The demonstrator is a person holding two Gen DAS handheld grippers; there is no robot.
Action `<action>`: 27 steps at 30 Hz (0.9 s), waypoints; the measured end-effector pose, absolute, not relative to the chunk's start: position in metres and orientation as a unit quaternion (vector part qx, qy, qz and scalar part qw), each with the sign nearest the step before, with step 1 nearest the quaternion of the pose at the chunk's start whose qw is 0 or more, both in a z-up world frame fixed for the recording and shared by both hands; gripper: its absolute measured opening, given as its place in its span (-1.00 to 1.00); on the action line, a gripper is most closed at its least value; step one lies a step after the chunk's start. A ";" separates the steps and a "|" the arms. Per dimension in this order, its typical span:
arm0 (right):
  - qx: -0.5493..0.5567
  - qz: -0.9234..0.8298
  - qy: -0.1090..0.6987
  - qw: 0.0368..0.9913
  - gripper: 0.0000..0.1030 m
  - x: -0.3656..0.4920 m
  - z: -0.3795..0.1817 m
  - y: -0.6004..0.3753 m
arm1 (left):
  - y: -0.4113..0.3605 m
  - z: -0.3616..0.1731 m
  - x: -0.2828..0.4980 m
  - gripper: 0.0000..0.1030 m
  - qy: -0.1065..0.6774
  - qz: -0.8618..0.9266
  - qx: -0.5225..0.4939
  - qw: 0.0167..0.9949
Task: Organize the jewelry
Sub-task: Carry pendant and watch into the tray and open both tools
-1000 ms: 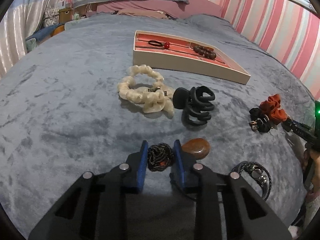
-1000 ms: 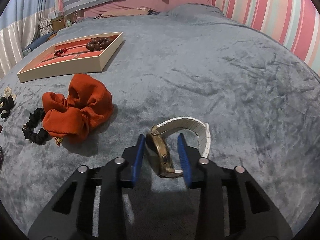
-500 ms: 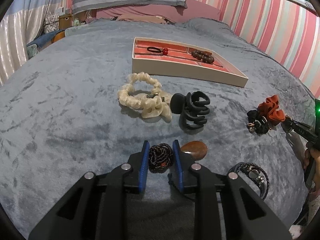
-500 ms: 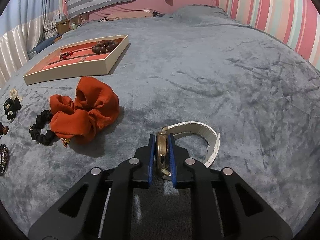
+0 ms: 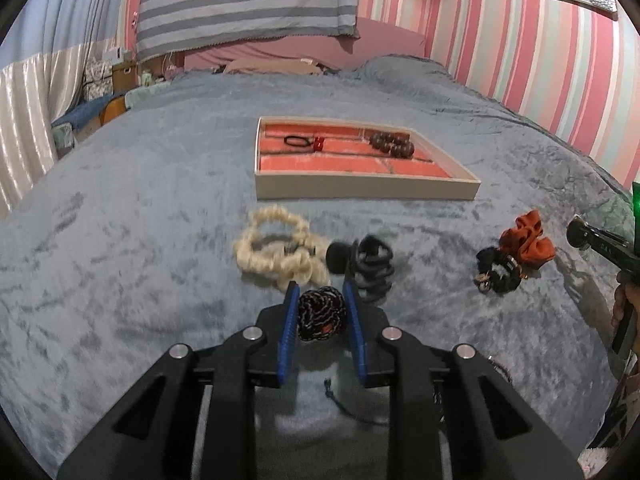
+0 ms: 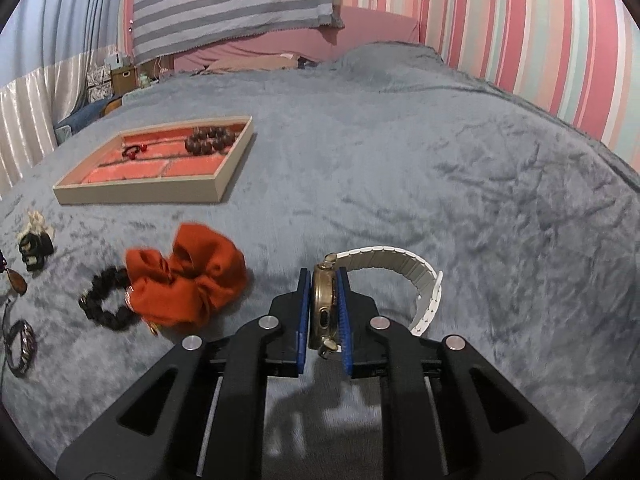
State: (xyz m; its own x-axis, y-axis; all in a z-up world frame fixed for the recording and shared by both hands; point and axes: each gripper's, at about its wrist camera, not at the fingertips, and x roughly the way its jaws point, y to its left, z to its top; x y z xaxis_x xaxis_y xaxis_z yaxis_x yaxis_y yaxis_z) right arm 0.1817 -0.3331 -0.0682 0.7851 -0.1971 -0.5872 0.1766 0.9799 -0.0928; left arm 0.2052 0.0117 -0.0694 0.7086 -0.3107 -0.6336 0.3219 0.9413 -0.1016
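Carry step: left gripper [image 5: 321, 304] jaws pinch cord bracelet [image 5: 321, 313], right gripper [image 6: 324, 302] jaws pinch watch [image 6: 323, 305] — both lifted off bed [image 6: 440, 184]. Next — carry to far tray [image 5: 366, 191], drop into free compartments.

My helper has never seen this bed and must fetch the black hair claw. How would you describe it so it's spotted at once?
Start at the jewelry tray on the grey blanket and come toward the near edge. In front of it lies a cream scrunchie, and touching its right side is the black hair claw. It alone has hard curved black prongs; the other dark pieces are braided or beaded.
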 end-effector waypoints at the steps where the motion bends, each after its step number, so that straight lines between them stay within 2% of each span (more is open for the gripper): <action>1: -0.016 -0.098 0.311 0.945 -0.74 0.184 -0.065 -0.332 | 0.010 -0.067 0.207 -0.54 0.339 -0.172 0.010 0.925; 10: -0.012 -0.084 0.294 0.952 -0.74 0.224 -0.030 -0.313 | 0.004 -0.025 0.237 -0.54 0.303 -0.183 0.022 0.935; 17: -0.010 -0.060 0.279 0.959 -0.74 0.274 -0.001 -0.284 | -0.009 0.007 0.292 -0.54 0.284 -0.178 0.019 0.942; 27: -0.016 -0.030 0.293 0.956 -0.74 0.373 0.004 -0.227 | -0.045 0.006 0.385 -0.54 0.303 -0.155 0.023 0.940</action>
